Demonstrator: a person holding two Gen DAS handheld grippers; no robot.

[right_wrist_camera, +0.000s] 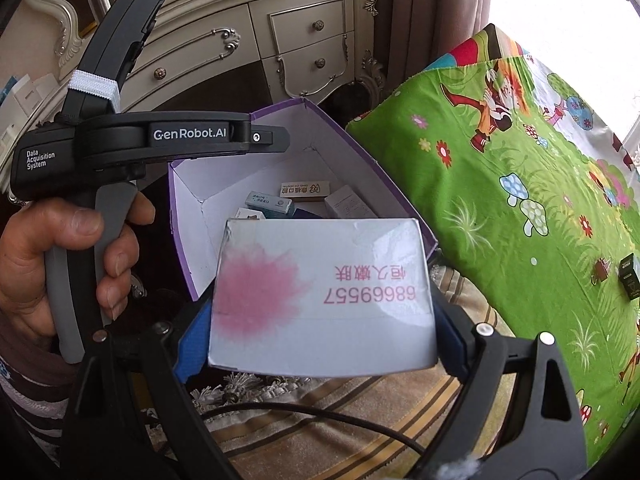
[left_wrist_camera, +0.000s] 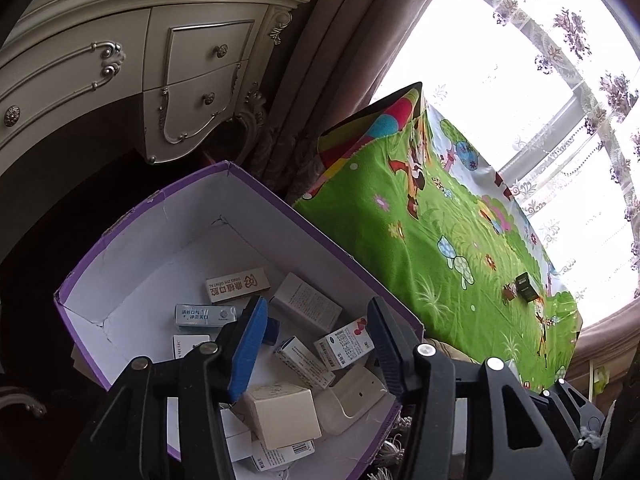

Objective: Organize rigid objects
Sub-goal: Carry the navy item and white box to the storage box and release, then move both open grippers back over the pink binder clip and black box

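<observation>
A purple cardboard box (left_wrist_camera: 256,184) with a white inside holds several small cartons. My left gripper (left_wrist_camera: 316,344) hangs over its near end, open and empty, fingers above the cartons. The box also shows in the right wrist view (right_wrist_camera: 352,140). My right gripper (right_wrist_camera: 320,312) is shut on a white carton with a pink blot and red print (right_wrist_camera: 320,296), held in front of the purple box's near edge. The left gripper's black body (right_wrist_camera: 180,136) is above the box's left side, held by a hand.
A green cartoon-print cloth (left_wrist_camera: 440,220) covers a raised surface to the right; a small dark box (left_wrist_camera: 527,286) and a small brown object (left_wrist_camera: 509,292) lie on it. A cream dresser (left_wrist_camera: 160,60) stands behind. A striped rug (right_wrist_camera: 360,420) and a black cable lie below.
</observation>
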